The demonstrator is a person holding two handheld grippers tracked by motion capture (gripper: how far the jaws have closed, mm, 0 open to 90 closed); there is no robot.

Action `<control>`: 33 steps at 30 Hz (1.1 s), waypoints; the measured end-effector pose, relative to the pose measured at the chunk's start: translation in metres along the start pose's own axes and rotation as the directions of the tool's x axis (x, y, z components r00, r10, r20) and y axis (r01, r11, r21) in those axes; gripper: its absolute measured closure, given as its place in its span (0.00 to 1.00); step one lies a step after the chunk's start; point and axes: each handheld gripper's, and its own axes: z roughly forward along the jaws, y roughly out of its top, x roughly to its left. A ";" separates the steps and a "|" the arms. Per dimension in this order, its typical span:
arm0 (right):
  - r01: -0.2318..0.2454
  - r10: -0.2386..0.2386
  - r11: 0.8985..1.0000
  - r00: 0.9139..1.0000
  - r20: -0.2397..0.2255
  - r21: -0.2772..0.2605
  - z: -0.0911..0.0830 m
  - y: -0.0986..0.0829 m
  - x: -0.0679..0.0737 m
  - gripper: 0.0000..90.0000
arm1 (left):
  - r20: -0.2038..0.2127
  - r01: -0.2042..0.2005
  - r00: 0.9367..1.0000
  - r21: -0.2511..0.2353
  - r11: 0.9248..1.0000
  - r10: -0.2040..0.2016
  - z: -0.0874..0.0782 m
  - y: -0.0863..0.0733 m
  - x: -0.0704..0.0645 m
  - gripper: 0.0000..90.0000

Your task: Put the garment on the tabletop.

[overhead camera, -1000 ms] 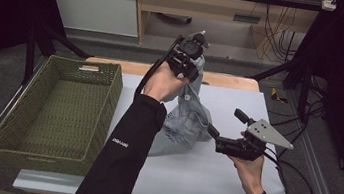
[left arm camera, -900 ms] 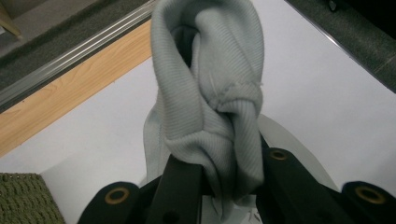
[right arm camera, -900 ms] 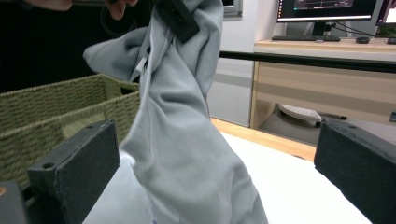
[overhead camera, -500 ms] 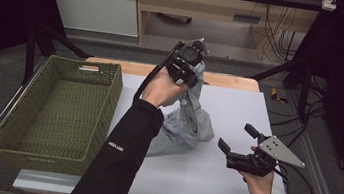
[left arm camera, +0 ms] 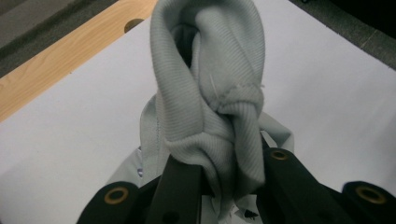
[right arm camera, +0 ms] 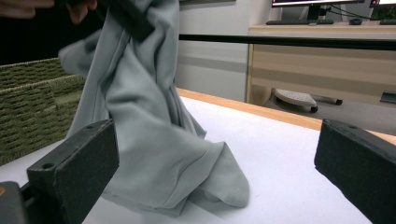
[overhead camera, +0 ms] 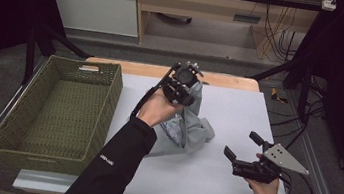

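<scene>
While the grey cloth [overhead camera: 191,125] is held up over the middle of the white table [overhead camera: 238,111], its lower end is left lying in a soft heap on the table top. The top of the cloth is pinched by the left gripper [overhead camera: 184,83], which is held high by the left hand [overhead camera: 158,108]. In the left gripper view, a thick ribbed fold of the cloth [left arm camera: 210,93] is seen squeezed between the two black jaws, and the fold is bunched up above them. A small dark mark is seen low on the cloth there, but what it is cannot be told.

The right gripper [overhead camera: 244,149] is held by the right hand [overhead camera: 263,190] near the right front part of the table, well apart from the cloth. Its jaws are spread wide, and nothing is held between them. In the right gripper view, the hanging cloth [right arm camera: 144,116] is seen ahead, between the two open jaws and farther off, with its bottom edge folded on the table [right arm camera: 289,168].

A green woven basket [overhead camera: 106,83] is set at the left side of the table, just beside the white top. A strip of bare wood [overhead camera: 232,81] is seen along the far edge of the table. A black sleeve [overhead camera: 110,164] is worn on the left arm.
</scene>
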 end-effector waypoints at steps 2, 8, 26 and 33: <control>0.026 -0.026 1.000 1.000 0.006 -0.008 -0.001 -0.002 -0.003 0.00 | 0.006 -0.011 1.000 0.000 1.000 0.011 0.003 -0.004 0.000 0.90; 0.010 -0.010 1.000 1.000 0.013 -0.008 -0.005 -0.006 -0.008 0.00 | 0.013 -0.020 1.000 -0.023 1.000 0.020 0.017 -0.022 -0.004 0.89; 0.002 -0.002 1.000 1.000 -0.001 0.013 -0.007 -0.014 -0.009 0.00 | 0.081 -0.005 0.997 -0.035 0.999 0.008 0.055 -0.061 -0.011 0.64; 0.013 -0.013 1.000 1.000 0.002 0.010 -0.006 -0.015 -0.009 0.00 | 0.049 0.014 0.999 -0.173 0.985 -0.006 0.028 -0.069 -0.011 0.19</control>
